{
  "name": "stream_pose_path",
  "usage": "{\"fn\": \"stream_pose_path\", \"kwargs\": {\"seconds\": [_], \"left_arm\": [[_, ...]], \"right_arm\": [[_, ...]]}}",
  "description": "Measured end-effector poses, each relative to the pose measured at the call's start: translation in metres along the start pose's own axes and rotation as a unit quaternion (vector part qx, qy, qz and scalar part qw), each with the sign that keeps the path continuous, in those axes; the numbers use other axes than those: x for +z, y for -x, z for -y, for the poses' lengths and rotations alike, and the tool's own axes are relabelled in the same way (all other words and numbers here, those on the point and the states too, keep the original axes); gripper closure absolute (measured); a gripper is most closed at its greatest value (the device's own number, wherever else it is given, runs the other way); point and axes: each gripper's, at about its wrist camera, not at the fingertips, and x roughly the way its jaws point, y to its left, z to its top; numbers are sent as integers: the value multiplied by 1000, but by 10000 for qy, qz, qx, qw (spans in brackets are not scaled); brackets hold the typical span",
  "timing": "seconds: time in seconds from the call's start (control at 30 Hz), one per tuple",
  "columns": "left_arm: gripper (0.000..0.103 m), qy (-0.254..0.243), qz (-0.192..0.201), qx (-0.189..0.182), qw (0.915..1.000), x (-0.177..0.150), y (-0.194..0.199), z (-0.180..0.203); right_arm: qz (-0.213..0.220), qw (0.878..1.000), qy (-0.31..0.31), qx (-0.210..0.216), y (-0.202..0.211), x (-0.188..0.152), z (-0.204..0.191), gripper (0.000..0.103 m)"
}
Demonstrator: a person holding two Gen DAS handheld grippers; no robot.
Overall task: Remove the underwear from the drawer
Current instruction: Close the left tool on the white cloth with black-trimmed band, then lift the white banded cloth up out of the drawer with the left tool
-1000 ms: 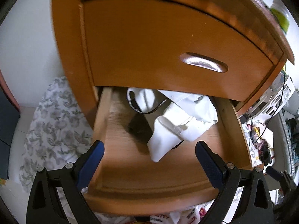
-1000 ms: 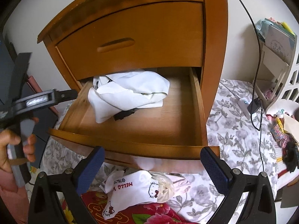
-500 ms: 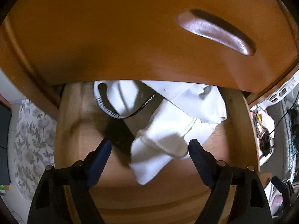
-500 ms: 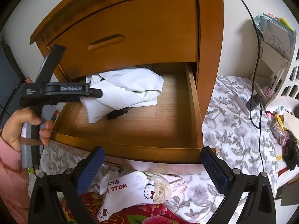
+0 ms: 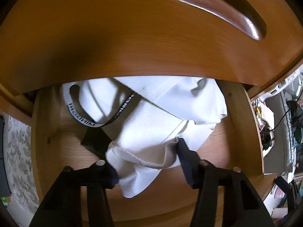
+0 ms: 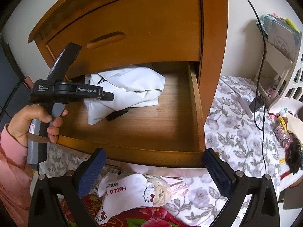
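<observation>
The lower drawer [image 6: 197, 109] of a wooden nightstand stands pulled out. Inside lies a crumpled white garment [image 5: 151, 132], beside white underwear with a black lettered waistband [image 5: 98, 121], and a dark item [image 5: 94, 141] pokes out underneath. My left gripper [image 5: 147, 168] is inside the drawer, open, its fingers on either side of the garment's lower fold. From the right wrist view, the left gripper [image 6: 109, 99] reaches over the white garment [image 6: 128, 92], held by a person's hand [image 6: 28, 121]. My right gripper [image 6: 154, 155] hangs open in front of the drawer, holding nothing.
The upper drawer [image 6: 132, 28] is closed, and its front overhangs the clothes. Hello Kitty socks [image 6: 128, 191] and other small clothes lie below the drawer front. A floral sheet [image 6: 236, 141], a black cable [image 6: 261, 56] and a white shelf [image 6: 284, 66] are to the right.
My left gripper has moved forward and down into the drawer, and its fingers have narrowed around the white garment's lower fold. The right gripper has barely moved.
</observation>
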Motion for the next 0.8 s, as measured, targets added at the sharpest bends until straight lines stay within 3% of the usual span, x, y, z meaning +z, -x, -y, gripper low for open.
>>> {"fn": "stream_pose_path", "kwargs": {"seconds": [0.1,0.27,0.37,0.8], "left_arm": [[56,-117,6,16,9999,3,-3,6],[79,-176,66,-142,9997,6,3,7],[87,-108,135,-292,9994,0,12,2],[94,53,319,-766,9965,-44,35,-2]], "right_arm": [[-7,10000,0,6,0,0,-1,0],[-13,10000,4,13,1,-1,-2,0],[-9,10000,8,4,2,-1,-3,0],[16,10000,23,4,14,-6,-8,0]]}}
